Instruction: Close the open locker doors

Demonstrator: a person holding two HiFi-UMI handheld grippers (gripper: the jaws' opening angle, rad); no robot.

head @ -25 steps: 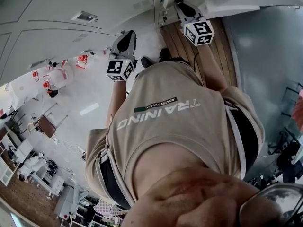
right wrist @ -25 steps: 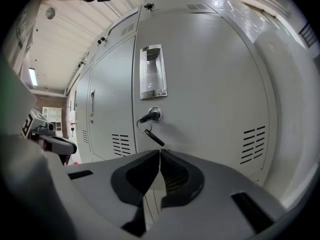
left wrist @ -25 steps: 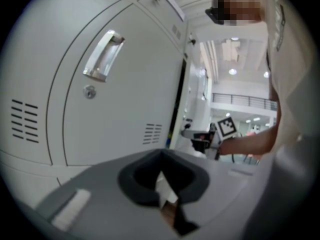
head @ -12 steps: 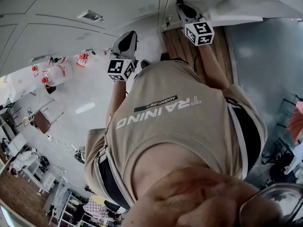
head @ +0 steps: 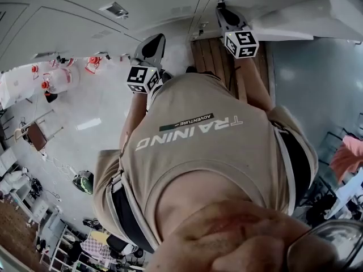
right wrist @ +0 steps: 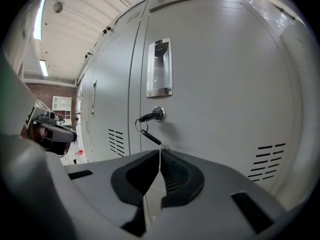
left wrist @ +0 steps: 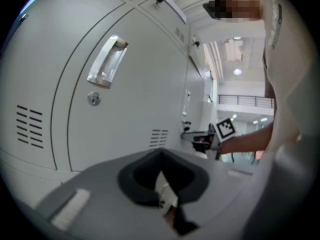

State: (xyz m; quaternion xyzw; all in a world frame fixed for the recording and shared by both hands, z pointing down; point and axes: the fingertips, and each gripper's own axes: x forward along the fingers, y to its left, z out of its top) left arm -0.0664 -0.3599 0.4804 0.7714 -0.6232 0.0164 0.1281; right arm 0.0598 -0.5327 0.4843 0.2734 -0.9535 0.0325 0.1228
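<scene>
Grey locker doors (head: 85,16) run along the top of the head view. My left gripper (head: 154,39) points at them with its jaws shut and empty; its own view shows the gripper (left wrist: 160,156) close to a shut door with a recessed handle (left wrist: 107,62) and a round lock (left wrist: 93,99). My right gripper (head: 222,9) is further right, up against the lockers. In its own view this gripper (right wrist: 160,155) is shut and empty, right in front of a door (right wrist: 225,84) with a chrome handle (right wrist: 159,69) and a key (right wrist: 151,116) in the lock. A pale panel (head: 295,17) angles out at upper right.
The person's beige shirt (head: 204,146) fills the middle of the head view. A strip of wooden floor (head: 215,52) lies under the right gripper. Stools, red-capped bottles (head: 48,81) and carts stand on the pale floor at left. Vent slots (right wrist: 267,159) mark the door's lower part.
Both grippers have shifted slightly upward in the head view, nearer the lockers, and the room at left has slid down and left. Both stay shut.
</scene>
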